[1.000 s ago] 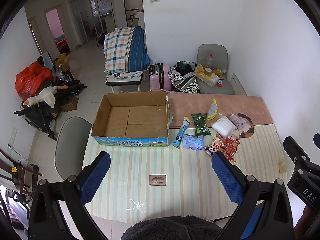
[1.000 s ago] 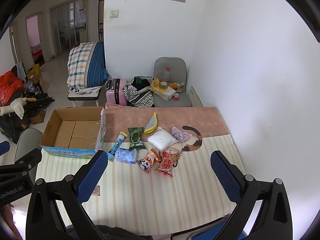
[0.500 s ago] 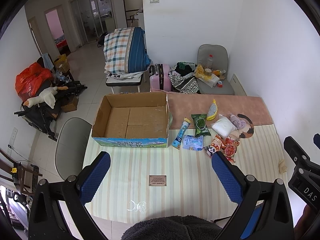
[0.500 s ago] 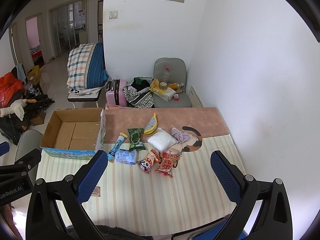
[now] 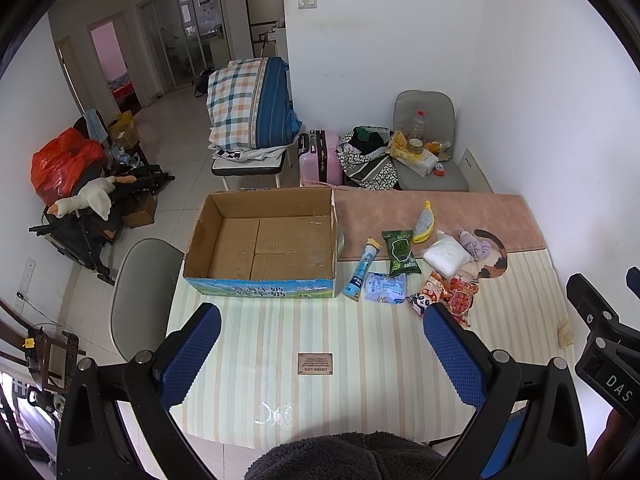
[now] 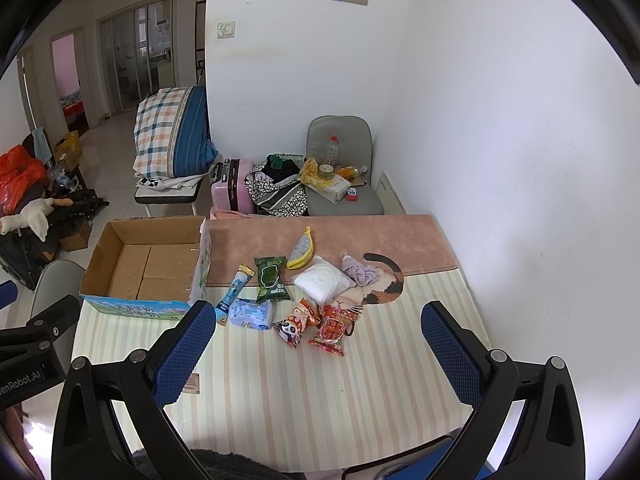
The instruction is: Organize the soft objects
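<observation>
Soft packets lie clustered on the striped table, just right of an open cardboard box. Both the left gripper and right gripper hover above, apparently empty, jaws wide.

The right gripper shows in the left view only as a black bracket cut off by the frame edge; its fingers lie outside. Likewise the left gripper in the right view is a bracket cut by the edge, its printed label partly lost. The box hides the table edge behind it. The print on the small plaque near the box is too small to read. A white pouch right of the box covers part of the cat picture, and what it holds is perhaps wipes. A dark fuzzy sleeve is cut by the bottom edge.
</observation>
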Demonstrator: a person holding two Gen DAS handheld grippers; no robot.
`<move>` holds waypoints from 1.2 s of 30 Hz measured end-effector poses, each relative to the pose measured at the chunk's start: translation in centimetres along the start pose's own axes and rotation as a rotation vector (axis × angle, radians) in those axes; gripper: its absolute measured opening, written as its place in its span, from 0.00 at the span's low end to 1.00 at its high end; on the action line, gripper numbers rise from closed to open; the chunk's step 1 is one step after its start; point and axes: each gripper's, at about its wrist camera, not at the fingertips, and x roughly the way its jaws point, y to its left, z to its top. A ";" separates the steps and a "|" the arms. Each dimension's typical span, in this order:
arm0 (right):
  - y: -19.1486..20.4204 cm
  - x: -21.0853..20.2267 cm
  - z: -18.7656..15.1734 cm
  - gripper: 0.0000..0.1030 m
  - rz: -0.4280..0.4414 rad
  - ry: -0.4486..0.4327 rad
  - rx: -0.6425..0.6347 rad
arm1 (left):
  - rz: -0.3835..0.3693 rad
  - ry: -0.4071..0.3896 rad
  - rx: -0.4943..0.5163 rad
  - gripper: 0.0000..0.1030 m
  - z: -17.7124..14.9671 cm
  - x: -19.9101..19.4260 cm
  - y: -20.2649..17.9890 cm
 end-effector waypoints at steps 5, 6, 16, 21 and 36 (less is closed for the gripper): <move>-0.1 0.0 0.0 1.00 0.000 -0.001 -0.001 | 0.001 -0.002 -0.001 1.00 0.2 0.0 0.0; -0.1 0.0 0.0 1.00 -0.001 -0.001 0.000 | 0.001 -0.002 0.000 1.00 0.1 0.0 -0.1; 0.0 0.0 -0.2 1.00 0.005 0.003 0.003 | 0.001 0.002 0.002 1.00 0.2 0.0 -0.1; -1.7 2.5 0.3 1.00 0.051 0.061 0.066 | 0.003 0.017 0.026 1.00 2.4 2.4 -1.1; -8.4 36.1 1.1 1.00 0.196 0.583 0.282 | -0.035 0.375 0.107 1.00 10.6 30.1 -8.9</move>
